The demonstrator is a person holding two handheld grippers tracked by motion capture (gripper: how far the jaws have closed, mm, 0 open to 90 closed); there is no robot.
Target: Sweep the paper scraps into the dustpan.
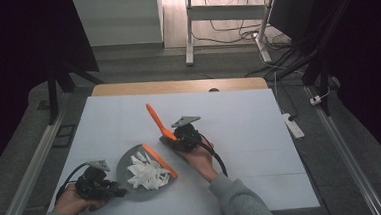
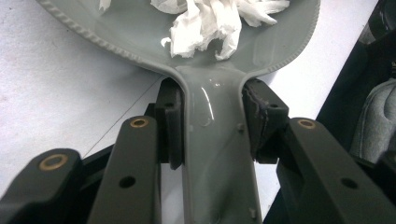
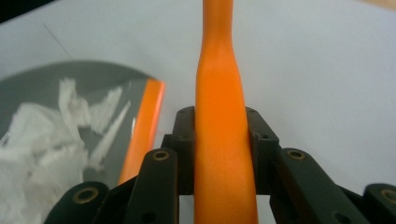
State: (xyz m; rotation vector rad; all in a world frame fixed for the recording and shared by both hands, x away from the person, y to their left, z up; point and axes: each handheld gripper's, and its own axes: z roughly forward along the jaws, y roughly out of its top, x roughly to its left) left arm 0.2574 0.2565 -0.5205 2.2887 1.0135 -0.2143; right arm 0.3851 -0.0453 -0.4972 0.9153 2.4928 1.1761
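White sheeting covers the surface (image 1: 239,119), with a wooden edge at the far side and dark floor beyond. Near the front edge lies the grey dustpan (image 1: 132,163) holding paper scraps (image 1: 146,174); the left claw (image 1: 114,191) clamps its handle. The right claw (image 1: 171,137) grips the orange brush (image 1: 155,120) mid-surface, open space to its right.

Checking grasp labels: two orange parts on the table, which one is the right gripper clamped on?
The orange brush handle, gripped by the right gripper. The other, the orange strip, edges the grey dustpan holding torn paper.
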